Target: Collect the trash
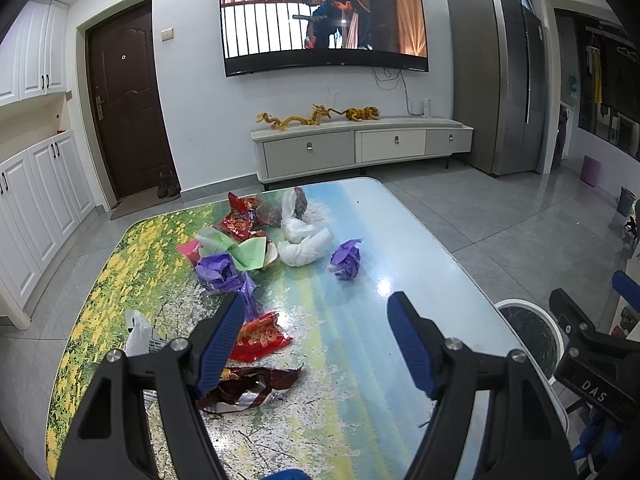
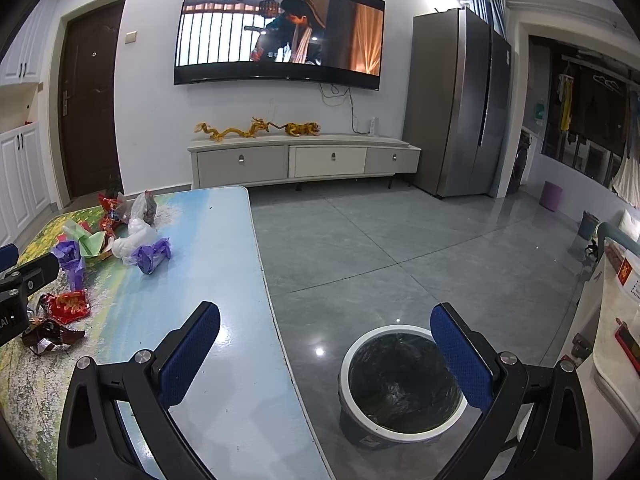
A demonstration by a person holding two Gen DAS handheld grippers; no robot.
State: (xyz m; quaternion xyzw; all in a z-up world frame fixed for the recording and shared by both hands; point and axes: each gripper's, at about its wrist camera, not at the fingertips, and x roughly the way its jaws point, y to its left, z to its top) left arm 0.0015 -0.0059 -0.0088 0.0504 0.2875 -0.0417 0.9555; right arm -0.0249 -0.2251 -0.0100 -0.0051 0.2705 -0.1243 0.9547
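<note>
Both the left gripper (image 1: pixel 316 336) and right gripper (image 2: pixel 326 354) were wide open and empty; light wrappers (image 1: pixel 260 338) could slide off the counter (image 1: pixel 360 360), missing the bin (image 2: pixel 400 388).

The left gripper (image 1: pixel 316 340) has a black plastic frame with triangular cut-outs, round silver screws at the joints, and two blue ribbed fingers (image 1: pixel 224 340). The right gripper (image 2: pixel 326 354) has the same black frame and silver screws; its blue fingers (image 2: pixel 460 360) show a dotted texture.
</note>
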